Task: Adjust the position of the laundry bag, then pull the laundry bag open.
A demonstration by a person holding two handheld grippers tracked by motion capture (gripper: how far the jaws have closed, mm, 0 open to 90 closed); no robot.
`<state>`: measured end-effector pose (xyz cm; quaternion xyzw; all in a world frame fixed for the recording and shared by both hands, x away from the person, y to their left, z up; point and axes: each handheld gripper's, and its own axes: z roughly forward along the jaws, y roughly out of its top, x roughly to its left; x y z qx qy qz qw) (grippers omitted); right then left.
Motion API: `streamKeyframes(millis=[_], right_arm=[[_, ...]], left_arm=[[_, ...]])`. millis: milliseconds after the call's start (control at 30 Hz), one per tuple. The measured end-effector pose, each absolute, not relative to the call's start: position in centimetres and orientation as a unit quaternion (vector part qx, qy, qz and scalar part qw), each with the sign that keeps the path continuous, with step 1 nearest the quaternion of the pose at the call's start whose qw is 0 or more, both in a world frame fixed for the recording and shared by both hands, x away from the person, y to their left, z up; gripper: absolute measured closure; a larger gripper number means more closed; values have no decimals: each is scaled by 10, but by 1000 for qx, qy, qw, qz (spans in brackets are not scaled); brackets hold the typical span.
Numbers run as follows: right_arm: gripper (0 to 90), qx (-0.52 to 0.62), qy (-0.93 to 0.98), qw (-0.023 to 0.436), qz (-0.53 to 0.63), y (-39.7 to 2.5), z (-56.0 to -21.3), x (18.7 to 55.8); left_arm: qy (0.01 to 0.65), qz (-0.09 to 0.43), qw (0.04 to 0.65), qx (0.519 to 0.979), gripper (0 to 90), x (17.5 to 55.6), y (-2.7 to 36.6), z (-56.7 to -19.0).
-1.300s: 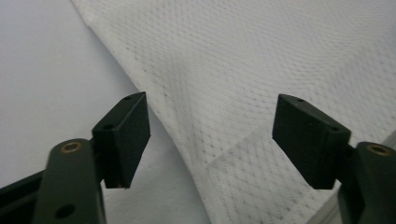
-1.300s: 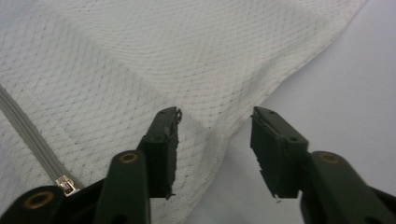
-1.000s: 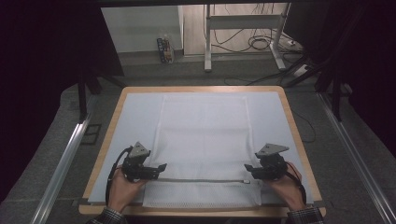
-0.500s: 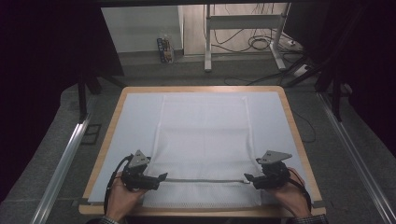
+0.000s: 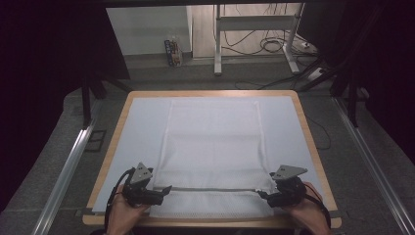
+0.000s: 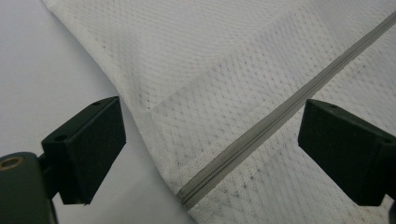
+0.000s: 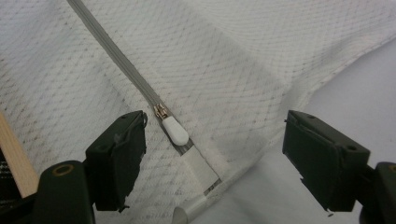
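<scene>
High view: we hold both grippers, left (image 5: 164,190) and right (image 5: 263,195), open at opposite ends of the bag's (image 5: 213,142) zip (image 5: 213,189), which runs crosswise between them.

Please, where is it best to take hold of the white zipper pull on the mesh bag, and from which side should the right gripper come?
Probably grip the white zipper pull across its narrow width, coming down from above. It lies flat on the mesh bag, in line with the grey zipper. The right gripper is open and already straddles it, so its fingers could close on the two long sides.
</scene>
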<state>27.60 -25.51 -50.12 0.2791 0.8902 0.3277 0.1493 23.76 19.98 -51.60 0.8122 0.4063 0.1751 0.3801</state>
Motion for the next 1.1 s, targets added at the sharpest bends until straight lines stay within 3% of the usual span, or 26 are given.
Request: streamKeyframes(millis=[633, 933, 1100], right_arm=[[176, 276, 896, 147, 315, -258, -508, 274], [103, 275, 906, 139, 292, -255, -520, 278], [196, 288, 906, 116, 288, -256, -519, 279]], left_arm=[[401, 186, 365, 820, 66, 237, 198, -518], [396, 190, 348, 828, 69, 238, 193, -520], [391, 195, 343, 832, 70, 237, 192, -520]])
